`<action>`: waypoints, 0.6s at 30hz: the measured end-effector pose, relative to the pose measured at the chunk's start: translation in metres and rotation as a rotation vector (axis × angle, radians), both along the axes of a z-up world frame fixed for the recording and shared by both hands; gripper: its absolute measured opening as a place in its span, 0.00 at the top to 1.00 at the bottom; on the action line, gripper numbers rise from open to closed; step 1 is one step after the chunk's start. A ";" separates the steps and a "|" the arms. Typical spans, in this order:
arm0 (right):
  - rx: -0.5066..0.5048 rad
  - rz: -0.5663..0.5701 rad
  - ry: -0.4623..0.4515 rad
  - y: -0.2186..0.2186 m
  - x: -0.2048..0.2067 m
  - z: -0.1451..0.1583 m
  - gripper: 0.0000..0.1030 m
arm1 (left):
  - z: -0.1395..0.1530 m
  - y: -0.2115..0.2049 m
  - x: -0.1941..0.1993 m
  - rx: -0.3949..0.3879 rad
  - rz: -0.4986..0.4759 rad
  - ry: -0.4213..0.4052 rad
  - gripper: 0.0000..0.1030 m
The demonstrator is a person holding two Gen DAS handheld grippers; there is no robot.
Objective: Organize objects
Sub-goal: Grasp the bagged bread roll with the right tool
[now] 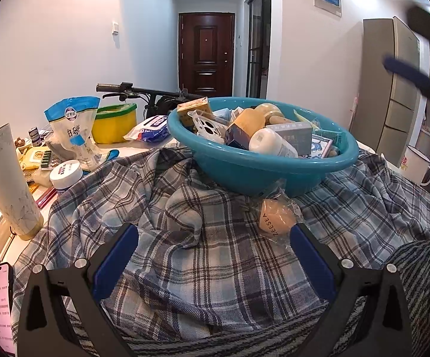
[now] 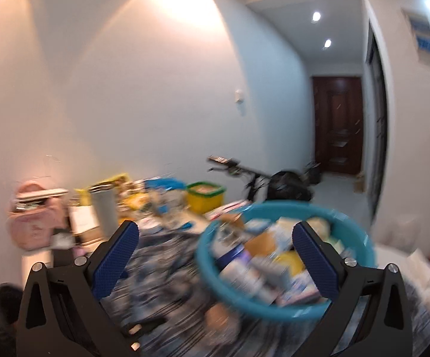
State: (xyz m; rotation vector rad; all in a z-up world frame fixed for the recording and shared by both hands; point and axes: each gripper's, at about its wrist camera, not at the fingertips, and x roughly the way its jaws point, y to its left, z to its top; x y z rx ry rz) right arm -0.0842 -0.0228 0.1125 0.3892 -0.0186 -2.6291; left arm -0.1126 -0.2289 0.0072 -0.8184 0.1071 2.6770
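A teal plastic basin (image 1: 274, 172) heaped with boxes, bottles and packets sits on a rumpled blue plaid shirt (image 1: 185, 238) on the table. A clear packet holding a peach sponge (image 1: 277, 217) lies on the shirt just in front of the basin, close to the right finger of my left gripper (image 1: 215, 261), which is open and holds nothing. In the blurred right wrist view the same basin (image 2: 215, 270) lies ahead and slightly right. My right gripper (image 2: 215, 264) hovers above it, open and empty; it also shows as a dark blurred shape (image 1: 417, 74) at the upper right.
Left of the shirt stand a tall white tube (image 1: 6, 184), a white jar (image 1: 66, 175), a sugar bag (image 1: 72, 131), a yellow tub (image 1: 113, 125) and a wipes pack (image 1: 152, 129). A phone (image 1: 2, 303) lies at the near left. A white mug (image 1: 417, 163) stands right. A bicycle handlebar (image 1: 137, 90) is behind.
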 end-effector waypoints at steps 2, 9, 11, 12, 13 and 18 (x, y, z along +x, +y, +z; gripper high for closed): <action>0.000 0.035 -0.011 0.003 0.007 -0.020 0.00 | 0.000 -0.002 0.000 0.001 0.009 -0.001 0.00; 0.070 0.029 -0.250 -0.003 -0.027 -0.085 0.00 | -0.001 -0.009 -0.004 0.033 0.032 -0.025 0.00; 0.081 0.039 -0.280 -0.005 -0.033 -0.090 0.00 | -0.001 -0.009 -0.004 0.031 0.031 -0.027 0.00; 0.089 0.036 -0.304 -0.005 -0.035 -0.095 0.00 | -0.002 -0.009 -0.004 0.028 0.031 -0.029 0.00; 0.102 0.032 -0.335 -0.007 -0.039 -0.101 0.00 | -0.001 -0.009 -0.004 0.026 0.031 -0.028 0.00; 0.180 0.034 -0.452 -0.019 -0.055 -0.122 0.00 | -0.003 -0.010 -0.007 0.031 0.047 -0.040 0.00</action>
